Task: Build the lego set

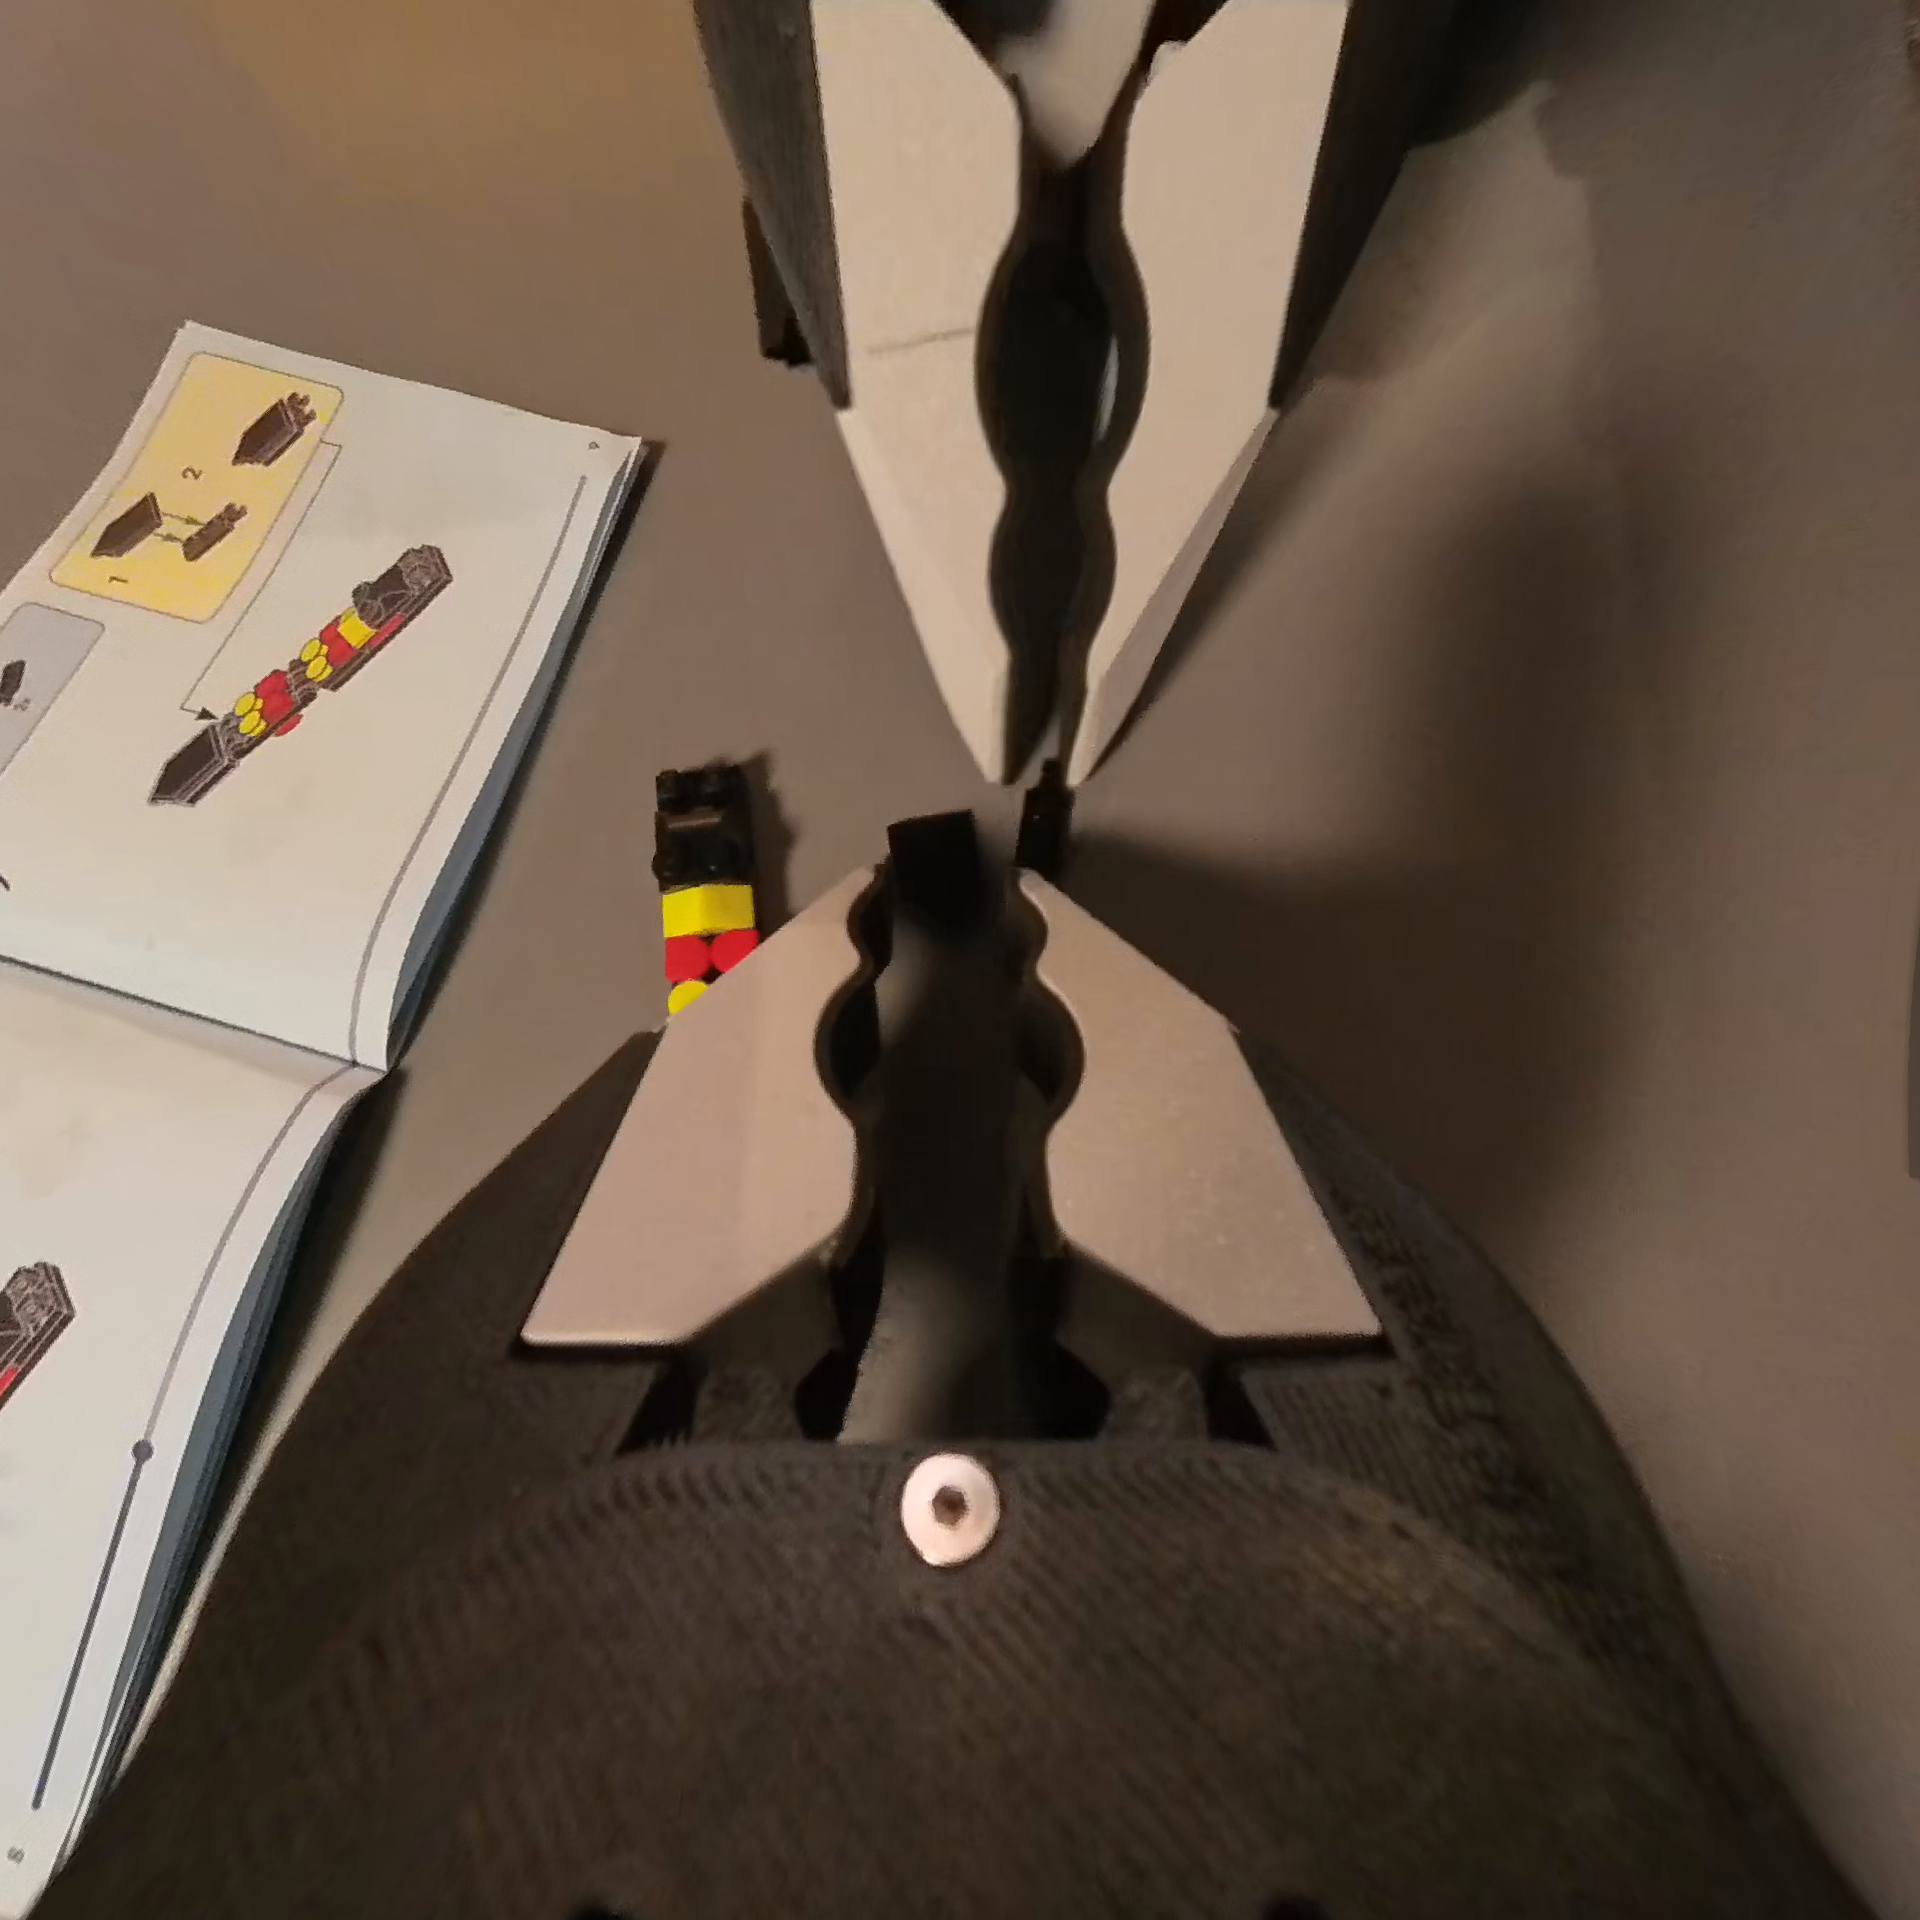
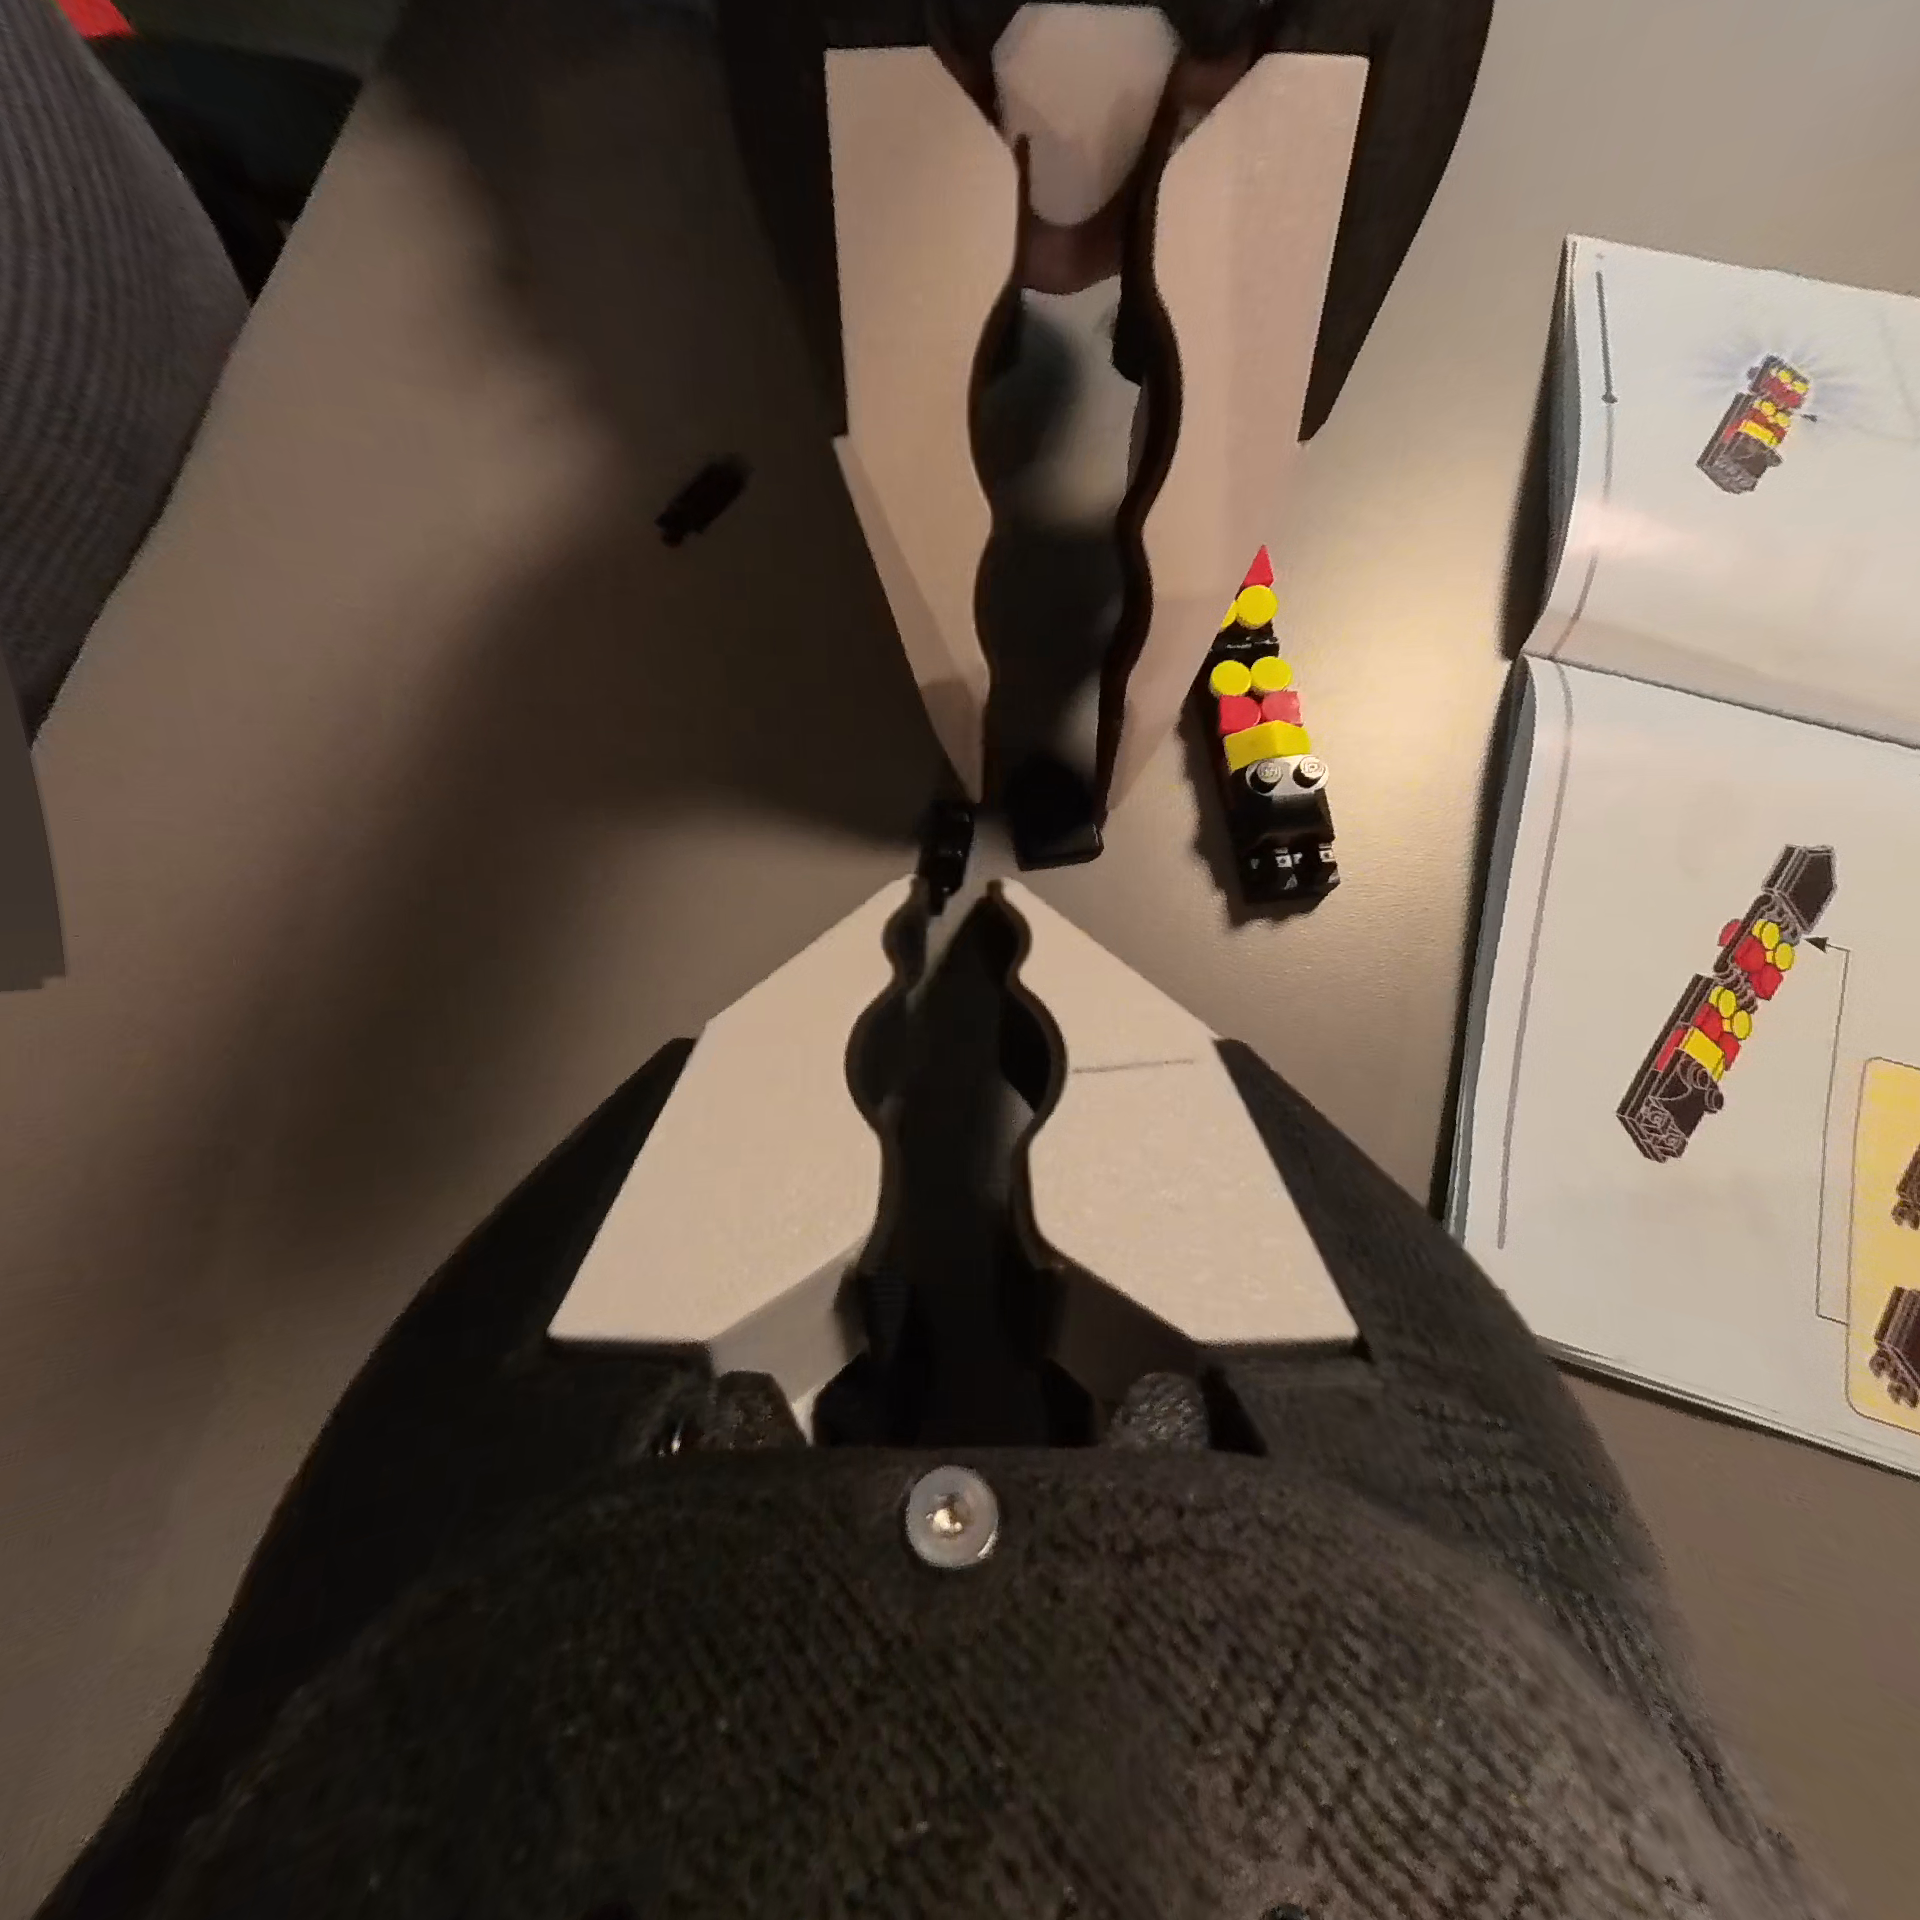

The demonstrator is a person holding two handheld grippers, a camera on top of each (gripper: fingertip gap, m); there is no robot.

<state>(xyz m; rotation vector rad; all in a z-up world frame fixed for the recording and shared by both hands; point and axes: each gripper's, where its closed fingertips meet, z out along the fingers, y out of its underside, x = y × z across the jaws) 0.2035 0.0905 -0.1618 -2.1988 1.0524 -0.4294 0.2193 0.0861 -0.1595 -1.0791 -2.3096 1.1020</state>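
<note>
Left tool [image 1: 951, 868] pinches a black brick [image 1: 932, 847] at its tips; right tool [image 1: 1042, 774] faces it tip to tip, pinching a smaller black piece [image 1: 1042, 826]. The two pieces sit just beside each other above the table [image 1: 1455, 727]. The black, yellow and red model [image 2: 1262, 743] lies on the table near the tips, between them and the open instruction booklet [image 2: 1704, 790]. Another small black piece [image 2: 704, 501] lies farther off, blurred. Model's near end is hidden behind the left tool in its own view.

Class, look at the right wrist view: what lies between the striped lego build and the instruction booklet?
Nothing: only bare table separates the lego build from the booklet.
</note>
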